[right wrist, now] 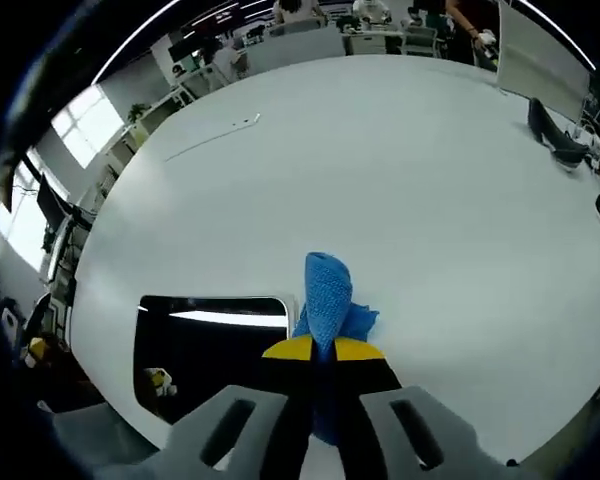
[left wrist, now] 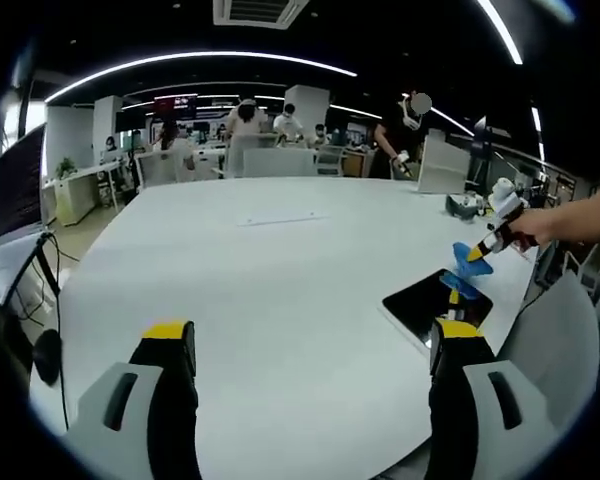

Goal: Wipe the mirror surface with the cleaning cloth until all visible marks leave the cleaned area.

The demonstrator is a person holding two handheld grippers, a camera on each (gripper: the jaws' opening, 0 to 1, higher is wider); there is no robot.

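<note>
1. A large white table (left wrist: 280,300) is seen spanning both views; its surface is mostly bare. An open office with desks, chairs and several people is seen beyond its far edge in the left gripper view.
2. A dark monitor (left wrist: 20,185) and black cables are noted off the table's left edge in the left gripper view. A grey chair back (left wrist: 555,340) is seen at the near right corner.
3. The mirror (right wrist: 215,350) is recorded lying flat near the table's edge: a dark rectangular pane with a pale rim and rounded corners, in which a ceiling light strip is reflected. No marks can be resolved on it.
4. A thin pale strip (left wrist: 280,218) is noted lying on the table, well apart from the mirror. A dark object (right wrist: 555,135) is seen near the far right edge.
5. The cleaning cloth (right wrist: 330,295), blue and textured, is seen bunched upright just beside the mirror's corner.
6. The right gripper (right wrist: 325,350) is closed on the cloth, yellow tips together; a hand (left wrist: 545,225) is seen holding it.
7. The left gripper (left wrist: 315,335) is held above bare table, jaws wide apart, nothing between them.
8. No legible writing is found.
</note>
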